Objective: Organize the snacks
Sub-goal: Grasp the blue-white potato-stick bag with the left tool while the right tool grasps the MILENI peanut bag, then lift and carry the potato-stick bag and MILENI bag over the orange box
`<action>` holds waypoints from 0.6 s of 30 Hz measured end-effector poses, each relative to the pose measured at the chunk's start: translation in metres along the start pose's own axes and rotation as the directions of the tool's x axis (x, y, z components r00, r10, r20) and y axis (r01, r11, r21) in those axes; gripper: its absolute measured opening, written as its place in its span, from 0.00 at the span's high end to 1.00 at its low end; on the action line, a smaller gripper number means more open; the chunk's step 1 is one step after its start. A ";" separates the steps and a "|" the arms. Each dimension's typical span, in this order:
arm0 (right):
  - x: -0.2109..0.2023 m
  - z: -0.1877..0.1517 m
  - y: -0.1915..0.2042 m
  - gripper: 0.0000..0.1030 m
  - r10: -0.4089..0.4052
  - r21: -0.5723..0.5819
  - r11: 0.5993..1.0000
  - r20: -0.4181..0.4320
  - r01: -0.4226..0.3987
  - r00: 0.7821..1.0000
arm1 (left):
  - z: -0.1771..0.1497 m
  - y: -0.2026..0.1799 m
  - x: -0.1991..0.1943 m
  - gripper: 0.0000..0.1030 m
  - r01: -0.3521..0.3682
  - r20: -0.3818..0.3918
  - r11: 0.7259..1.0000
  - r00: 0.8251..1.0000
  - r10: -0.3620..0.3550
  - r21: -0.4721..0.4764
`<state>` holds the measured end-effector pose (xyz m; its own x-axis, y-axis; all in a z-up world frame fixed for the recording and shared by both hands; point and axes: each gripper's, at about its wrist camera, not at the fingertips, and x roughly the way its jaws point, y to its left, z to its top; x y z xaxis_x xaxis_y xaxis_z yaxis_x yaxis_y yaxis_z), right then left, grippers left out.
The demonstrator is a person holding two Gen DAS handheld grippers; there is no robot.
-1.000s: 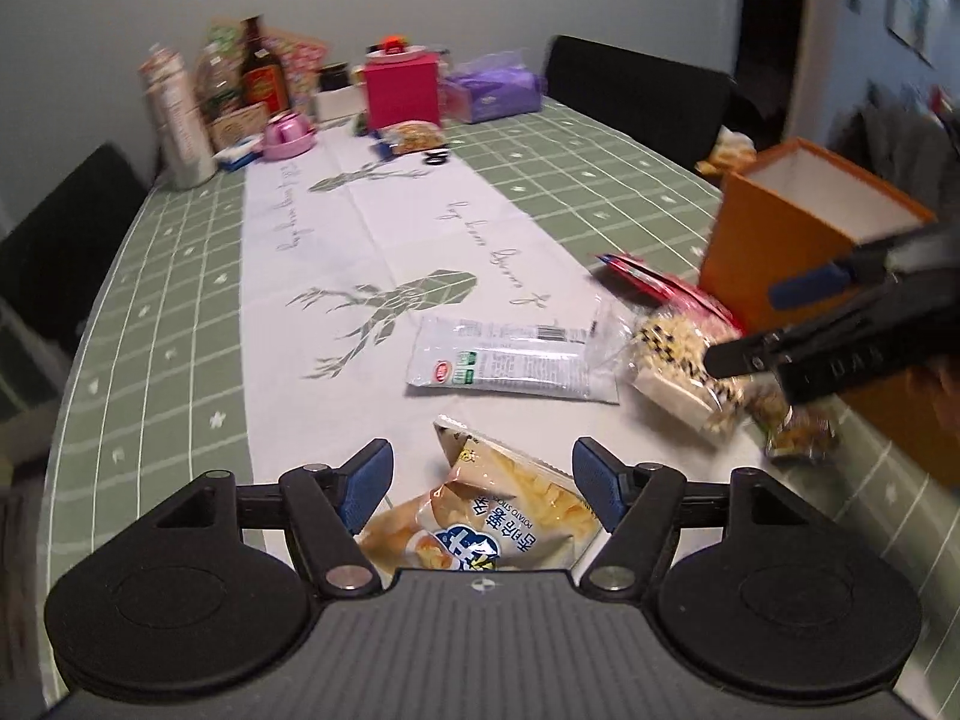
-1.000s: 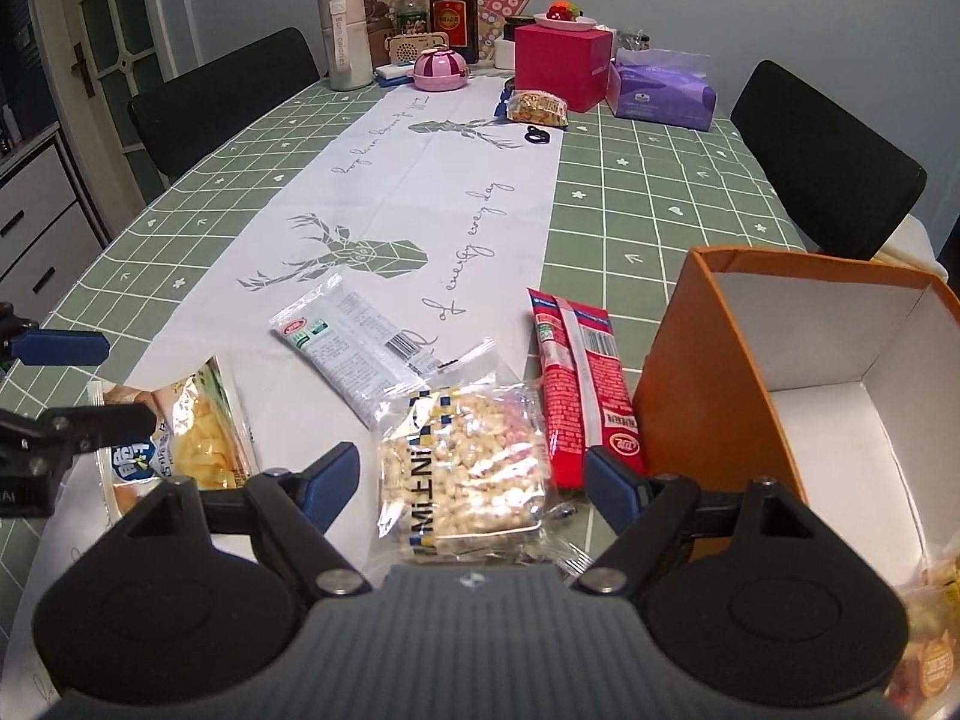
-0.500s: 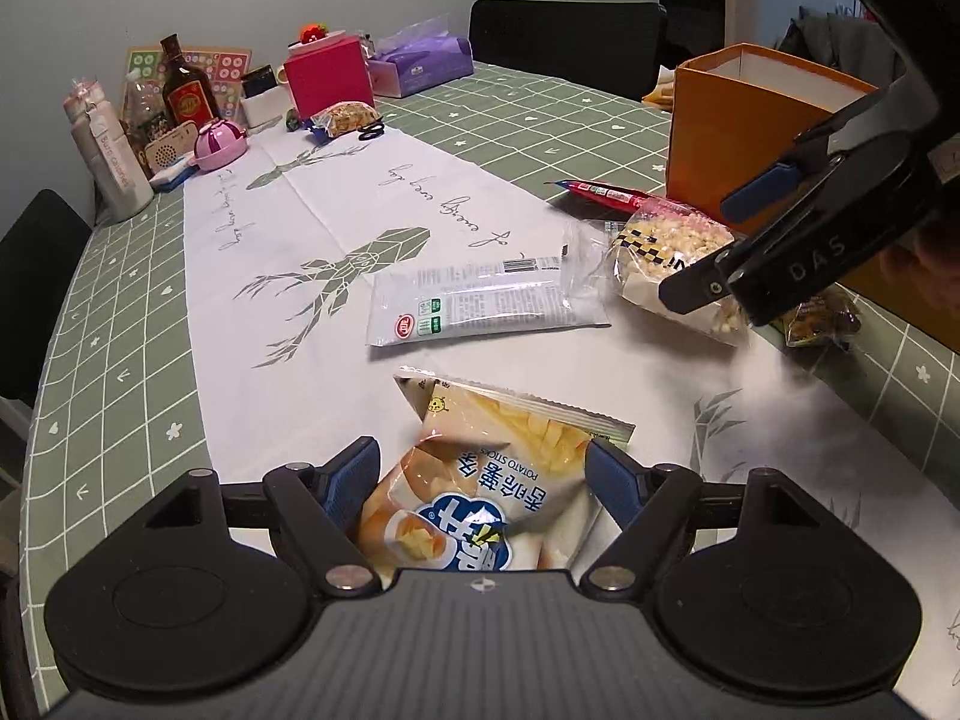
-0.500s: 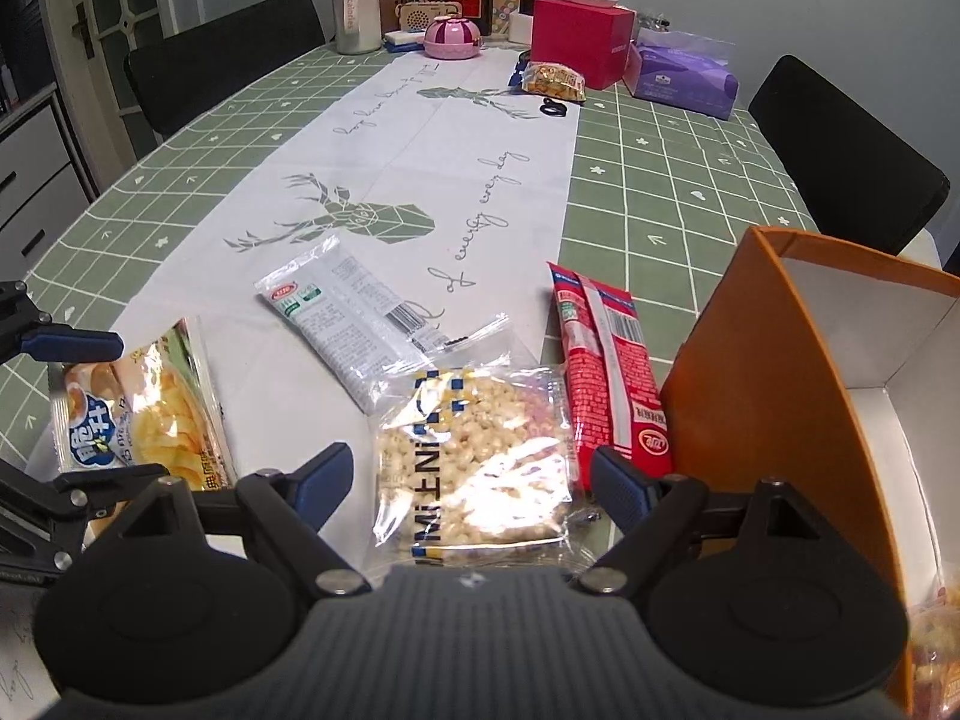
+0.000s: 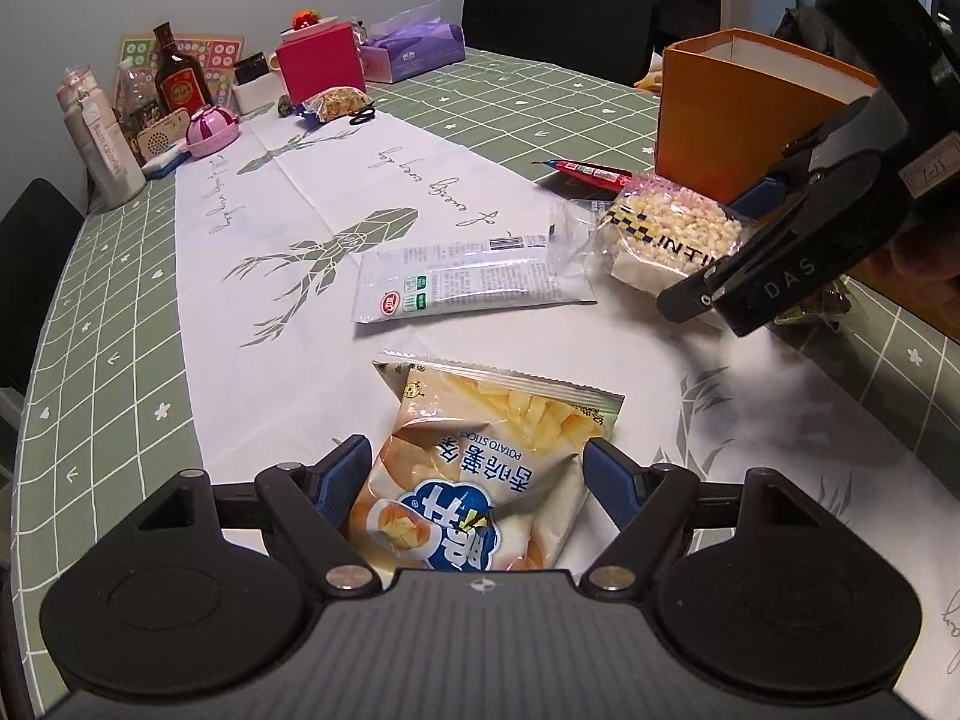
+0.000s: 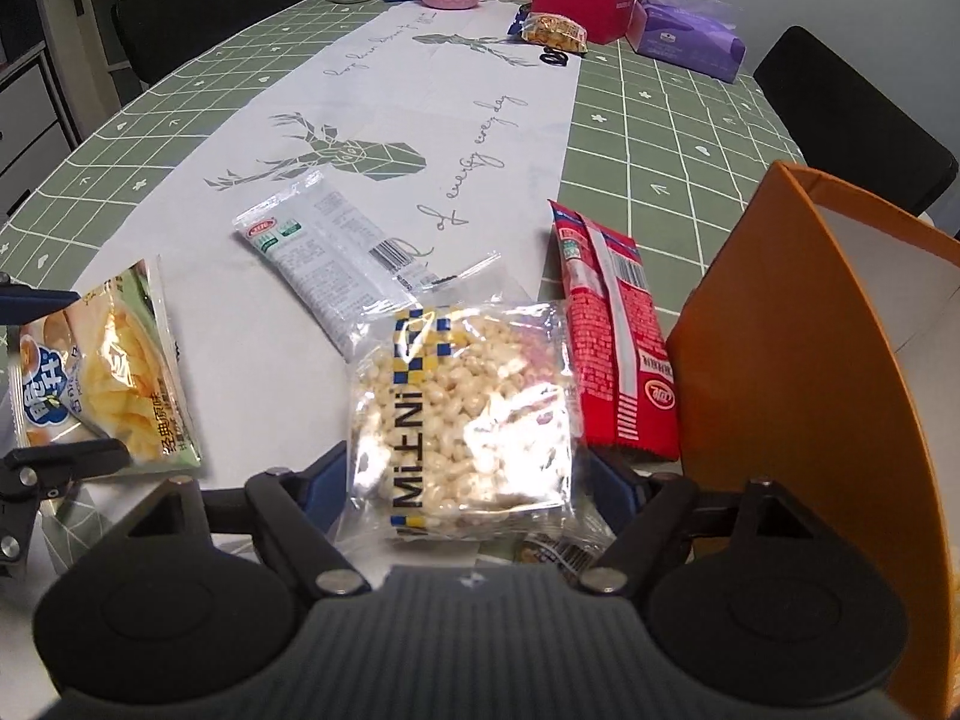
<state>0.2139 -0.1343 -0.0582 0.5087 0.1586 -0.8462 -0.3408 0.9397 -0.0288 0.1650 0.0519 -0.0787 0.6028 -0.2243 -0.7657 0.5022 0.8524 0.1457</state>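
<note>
Left gripper straddles the potato stick bag at the near edge of the white runner. Jaws have just been closing a little, bag between them, pads at its creased sides; can't tell if they're pressing, so I call it open.

Right gripper sits the same way around the clear puffed snack bag; jaws have just been closing, no firm pinch visible.

Orange box stands to the right, with the red packet lying beside it.

Risks:
- Both bags are air-filled and slick: squeezed at the edges they may squirt out or crush.
- A small packet tucked under the clear bag may get dragged along.
- The box wall is close and could get knocked.
</note>
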 end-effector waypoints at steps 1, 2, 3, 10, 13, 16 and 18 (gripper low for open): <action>-0.001 0.000 0.000 0.27 0.000 -0.003 1.000 0.002 0.000 1.000 | 0.000 -0.001 0.001 0.14 -0.001 -0.003 1.000 1.000 0.001 0.004; -0.001 0.000 0.000 0.27 0.001 -0.003 1.000 0.004 -0.001 1.000 | 0.000 -0.002 0.001 0.16 -0.001 -0.007 1.000 1.000 0.001 0.007; -0.001 0.000 0.000 0.27 0.004 -0.001 1.000 0.004 -0.004 1.000 | 0.000 -0.003 0.001 0.18 -0.003 -0.010 1.000 1.000 0.003 0.009; -0.005 -0.001 0.000 0.28 0.016 0.000 1.000 0.009 -0.016 1.000 | -0.005 -0.012 -0.005 0.27 0.003 0.006 1.000 1.000 -0.003 0.024; -0.009 -0.001 -0.001 0.28 0.020 0.001 1.000 0.019 -0.020 1.000 | -0.005 -0.011 -0.008 0.32 0.008 0.004 1.000 1.000 -0.008 0.000; -0.013 -0.001 -0.003 0.28 0.029 0.009 1.000 0.029 -0.029 0.999 | -0.005 -0.011 -0.010 0.37 0.012 0.005 1.000 1.000 -0.012 -0.012; -0.015 -0.001 -0.003 0.28 0.034 0.010 0.999 0.034 -0.035 0.999 | -0.004 -0.010 -0.013 0.41 0.017 0.010 1.000 1.000 -0.017 -0.022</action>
<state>0.2066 -0.1402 -0.0463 0.5230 0.2010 -0.8283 -0.3505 0.9366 0.0060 0.1495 0.0479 -0.0733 0.6004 -0.2432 -0.7618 0.4986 0.8586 0.1188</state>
